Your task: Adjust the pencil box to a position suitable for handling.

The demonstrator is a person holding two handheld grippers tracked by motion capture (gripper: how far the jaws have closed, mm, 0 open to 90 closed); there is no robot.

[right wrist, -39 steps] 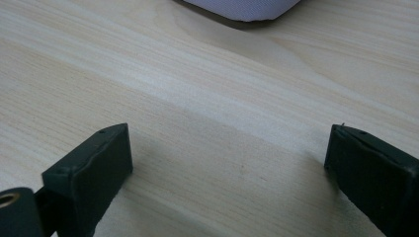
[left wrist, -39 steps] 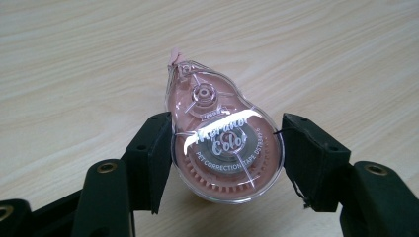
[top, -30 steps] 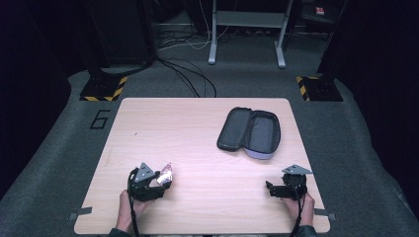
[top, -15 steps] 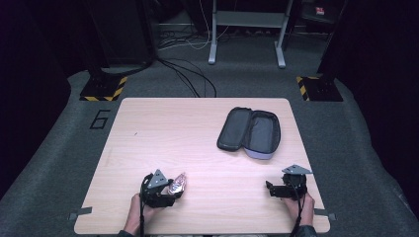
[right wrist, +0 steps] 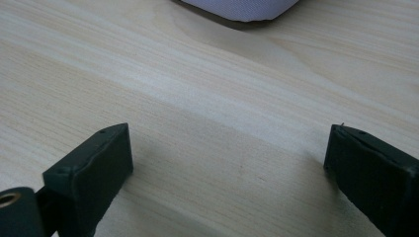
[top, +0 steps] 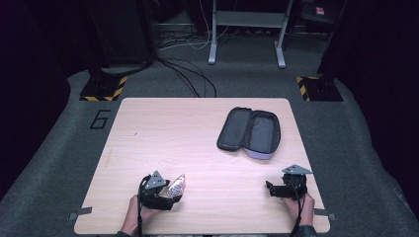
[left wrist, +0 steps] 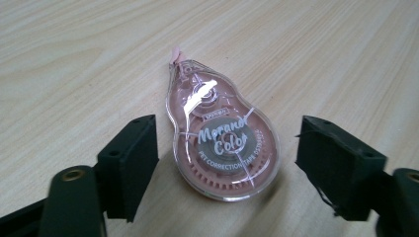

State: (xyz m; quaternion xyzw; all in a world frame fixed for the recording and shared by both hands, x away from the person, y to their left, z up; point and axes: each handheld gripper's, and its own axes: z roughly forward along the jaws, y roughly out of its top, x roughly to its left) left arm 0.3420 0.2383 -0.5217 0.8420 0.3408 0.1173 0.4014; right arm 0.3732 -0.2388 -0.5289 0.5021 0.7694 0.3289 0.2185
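The counter point(top: 163, 128) is bare wood across its middle. An open pencil case point(top: 249, 132) lies at 2 o'clock. The right claw point(top: 271, 188) stands wide near the 4 o'clock edge. The left claw point(left wrist: 225, 163), just opened, flanks the correction tape point(left wrist: 222, 143) without touching it, near the 7 o'clock edge.
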